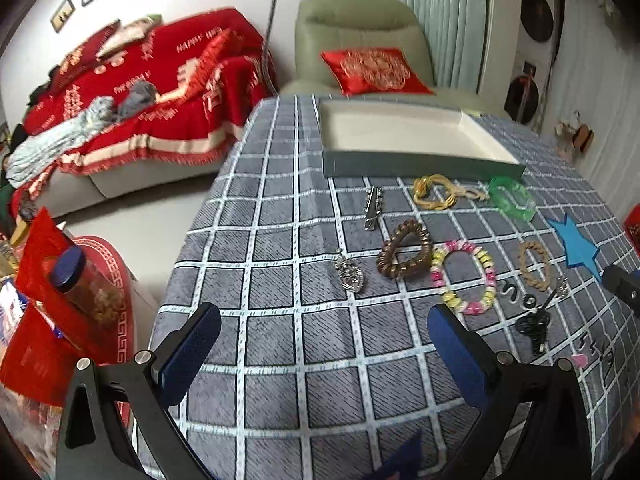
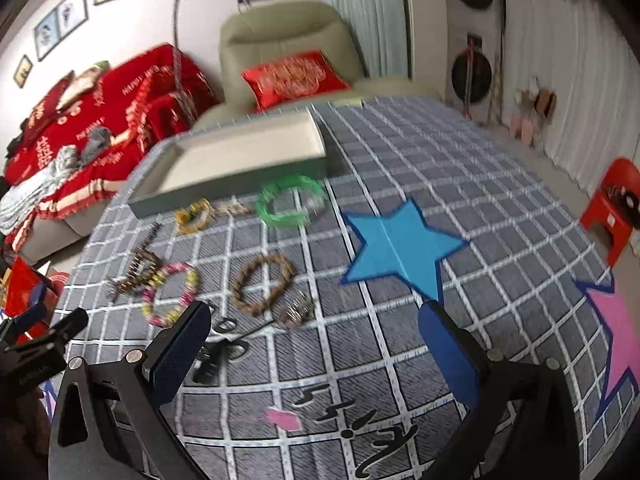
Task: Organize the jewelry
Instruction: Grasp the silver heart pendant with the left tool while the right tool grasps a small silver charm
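Note:
Jewelry lies spread on a grey checked tablecloth in front of a shallow open box (image 1: 408, 162) (image 2: 236, 196) with a white inside. I see a silver heart pendant (image 1: 351, 276), a silver clip (image 1: 373, 208), a brown coil ring (image 1: 404, 254), a pink-and-yellow bead bracelet (image 1: 466, 276) (image 2: 170, 294), a yellow bracelet (image 1: 434, 192) (image 2: 194, 216), a green bangle (image 1: 512, 198) (image 2: 292, 200), a braided tan ring (image 1: 534, 266) (image 2: 262, 284) and a black piece (image 1: 534, 326) (image 2: 218, 354). My left gripper (image 1: 324, 326) is open, low, short of the pendant. My right gripper (image 2: 314, 318) is open above the cloth.
A blue star patch (image 2: 400, 248) and a pink patch (image 2: 616, 332) mark the cloth. A jar with a blue lid (image 1: 86, 284) and red packets stand left of the table. Beyond the table are a red-covered sofa (image 1: 132, 92), a green armchair (image 1: 360, 40) and a red stool (image 2: 612, 208).

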A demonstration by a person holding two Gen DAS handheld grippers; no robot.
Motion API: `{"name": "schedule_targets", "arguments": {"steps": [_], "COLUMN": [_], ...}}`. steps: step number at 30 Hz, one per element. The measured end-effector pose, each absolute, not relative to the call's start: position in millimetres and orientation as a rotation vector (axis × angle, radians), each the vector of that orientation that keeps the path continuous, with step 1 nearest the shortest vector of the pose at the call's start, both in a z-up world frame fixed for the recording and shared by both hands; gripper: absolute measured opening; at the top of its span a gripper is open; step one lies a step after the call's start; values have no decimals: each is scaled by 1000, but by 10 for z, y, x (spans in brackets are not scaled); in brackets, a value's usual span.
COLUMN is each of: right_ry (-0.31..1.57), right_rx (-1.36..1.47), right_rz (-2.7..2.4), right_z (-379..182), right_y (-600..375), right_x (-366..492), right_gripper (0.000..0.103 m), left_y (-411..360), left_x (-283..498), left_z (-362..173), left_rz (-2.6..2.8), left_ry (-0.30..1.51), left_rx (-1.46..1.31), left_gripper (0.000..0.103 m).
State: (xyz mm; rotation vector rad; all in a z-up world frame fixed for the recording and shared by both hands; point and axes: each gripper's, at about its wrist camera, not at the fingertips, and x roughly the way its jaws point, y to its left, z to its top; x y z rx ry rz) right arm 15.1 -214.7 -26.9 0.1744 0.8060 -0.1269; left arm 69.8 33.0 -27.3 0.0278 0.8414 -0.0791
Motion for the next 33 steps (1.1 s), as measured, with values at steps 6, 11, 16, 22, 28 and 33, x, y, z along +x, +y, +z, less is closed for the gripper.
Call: {"name": "schedule_targets", "arguments": {"steps": [6, 11, 16, 22, 28, 33], "right_ry": [899, 925, 965, 982, 988, 982], "right_rx": [218, 218, 219, 193, 184, 243], "right_rz": [-140, -127, -102, -99, -84, -66], "right_z": [-456, -537, -615, -653, -656, -654], "right_y": [-2326, -2354, -2320, -2267, -2248, -2311], "right_x": [330, 447, 607, 707, 728, 721], "right_gripper": [103, 99, 78, 47, 16, 16], "left_y": [362, 282, 209, 207, 149, 175], "left_x": [963, 1103, 1212, 1276, 1291, 1294], "left_z": [-389, -476, -537, -586, -562, -541], "left_rz": [-103, -132, -150, -179, -226, -265], "left_ry": [906, 938, 959, 983, 957, 957], "left_rx": [21, 44, 63, 35, 47, 19], "left_gripper": [103, 103, 103, 88, 59, 33]}}
